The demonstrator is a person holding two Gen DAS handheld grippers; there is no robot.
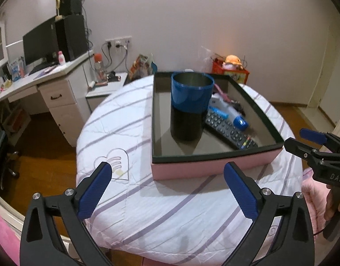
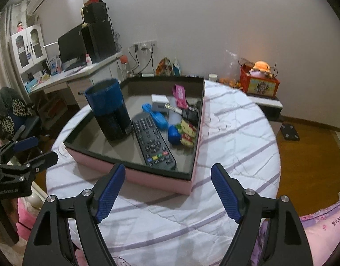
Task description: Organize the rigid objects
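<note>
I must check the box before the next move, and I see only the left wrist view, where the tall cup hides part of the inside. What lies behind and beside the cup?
Observer: In the right wrist view, a white and grey box lies at the back of the pink box.
Operator: Anything near the right wall?
Observer: Yes, a small yellow and red item lies beside the blue item.
Operator: Is the cup touching the remote control?
Observer: I cannot tell; they stand close together.
Operator: Is the right gripper holding something?
Observer: No, the right gripper is open and empty.
</note>
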